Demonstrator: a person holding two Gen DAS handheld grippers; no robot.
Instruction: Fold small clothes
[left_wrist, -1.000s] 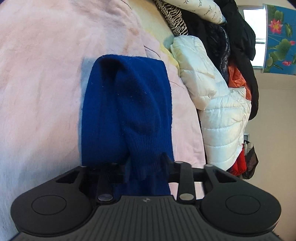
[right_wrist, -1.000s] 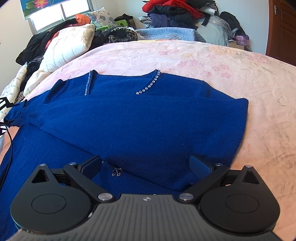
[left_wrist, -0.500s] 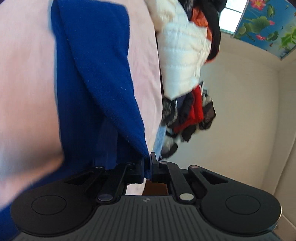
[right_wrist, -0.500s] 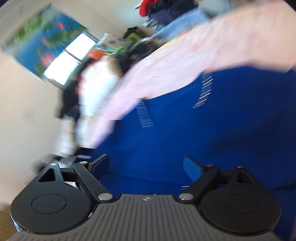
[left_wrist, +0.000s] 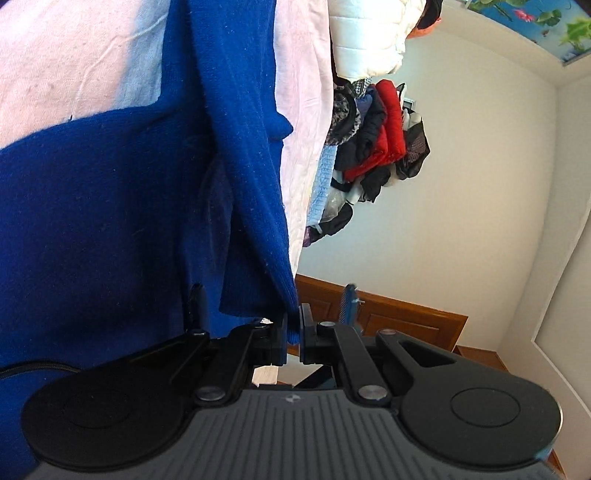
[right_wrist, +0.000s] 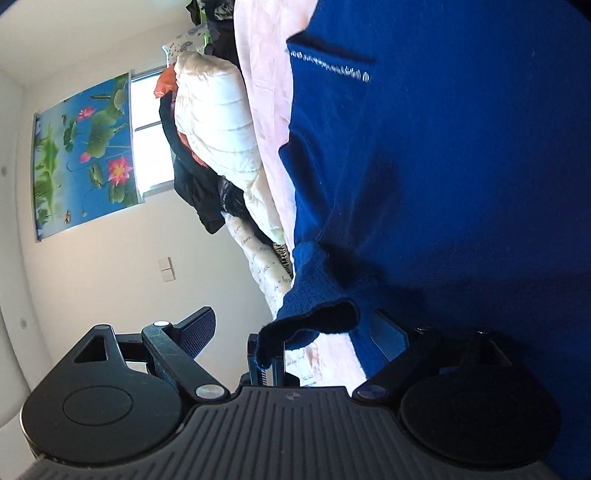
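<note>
Left wrist view: sweater (left_wrist: 92, 221) fills the left half, spread on the pink bedsheet (left_wrist: 55, 66). Sleeve (left_wrist: 243, 147) runs down the middle to the left gripper (left_wrist: 292, 334), jaws clenched on the cuff. Right of that: white jacket (left_wrist: 362, 40) at top, clothes pile (left_wrist: 376, 140) against the wall, wooden door (left_wrist: 399, 321) low, lotus poster (left_wrist: 535, 22) in the top corner.

Right wrist view, rolled sideways: poster (right_wrist: 81, 155) and window (right_wrist: 147, 129) on the left, then white jacket (right_wrist: 218, 122) and dark clothes on the bed edge, pink sheet (right_wrist: 262, 74), sweater (right_wrist: 461, 184) with a bead row (right_wrist: 328, 66) filling the right. Right gripper (right_wrist: 295, 334) jaws spread wide, gripping nothing; left finger (right_wrist: 197, 328) in open air, right finger (right_wrist: 388, 332) against the sweater. Cuff (right_wrist: 310, 310) hangs between them, pinched by the left gripper's tips (right_wrist: 266, 356).
</note>
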